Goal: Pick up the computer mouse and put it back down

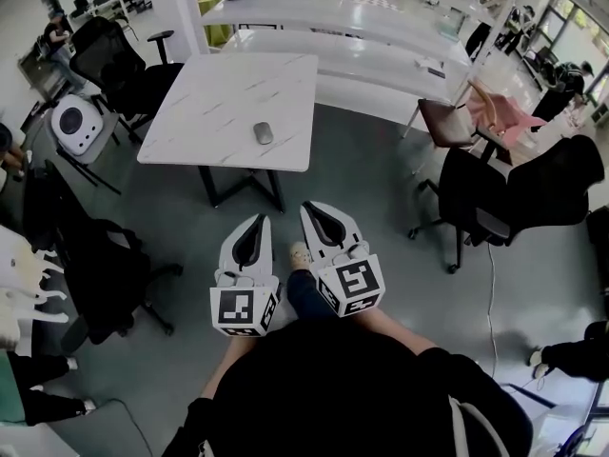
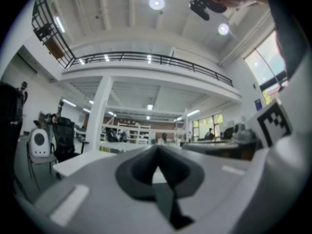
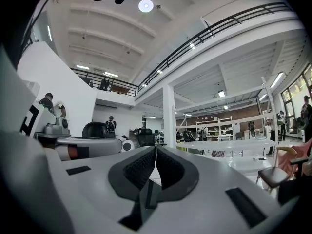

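mouse (image 1: 263, 133) on white table (image 1: 200, 103), grey floor (image 1: 381, 208), chairs (image 1: 119, 65) round; l tool (image 1: 261, 218), r tool (image 1: 307, 207) clenched, empty.

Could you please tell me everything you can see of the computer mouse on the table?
The computer mouse is a small, grey, rounded oval with a smooth shell that looks like plastic. No cable shows, and its buttons or wheel are too small to make out. It lies flat on the white, marble-patterned table, somewhat toward the edge nearest the person, with its long axis pointing roughly away from them. Only the tabletop touches it.
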Demonstrator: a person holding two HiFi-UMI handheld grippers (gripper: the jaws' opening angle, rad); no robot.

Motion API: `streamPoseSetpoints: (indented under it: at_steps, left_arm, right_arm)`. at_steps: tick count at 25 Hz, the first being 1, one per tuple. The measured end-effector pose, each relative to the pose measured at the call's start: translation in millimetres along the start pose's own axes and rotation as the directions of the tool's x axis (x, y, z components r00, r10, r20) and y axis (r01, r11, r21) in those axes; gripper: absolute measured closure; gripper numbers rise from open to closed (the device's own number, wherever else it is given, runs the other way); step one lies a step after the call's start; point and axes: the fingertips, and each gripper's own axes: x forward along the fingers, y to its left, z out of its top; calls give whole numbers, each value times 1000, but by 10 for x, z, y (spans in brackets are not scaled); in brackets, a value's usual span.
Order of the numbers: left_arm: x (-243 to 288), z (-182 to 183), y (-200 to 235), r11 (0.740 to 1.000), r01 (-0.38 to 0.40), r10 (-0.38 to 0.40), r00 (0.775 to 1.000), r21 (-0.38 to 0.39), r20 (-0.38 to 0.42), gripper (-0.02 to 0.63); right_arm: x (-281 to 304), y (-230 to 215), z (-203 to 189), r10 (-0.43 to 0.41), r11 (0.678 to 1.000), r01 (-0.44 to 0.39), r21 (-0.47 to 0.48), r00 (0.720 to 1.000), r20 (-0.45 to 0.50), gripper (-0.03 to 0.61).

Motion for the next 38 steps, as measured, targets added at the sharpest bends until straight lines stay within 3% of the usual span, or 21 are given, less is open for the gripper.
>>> streamPoseSetpoints:
  at_steps: [5, 23, 38]
  left_arm:
    - [527, -69, 253, 1000, 2, -2, 1000, 14, -2, 606]
    - [2529, -164, 1512, 990, -139, 139, 990, 6, 1, 606]
    - [3046, -360, 1878, 981, -193, 192, 980, -13, -52, 606]
  right_arm:
    - [523, -296, -45, 11, 1000, -11, -5, 1000, 11, 557]
    - [2736, -1578, -278, 103, 995, -103, 1, 991, -82, 557]
    - [3318, -1803, -489, 162, 986, -157, 50, 978, -129, 557]
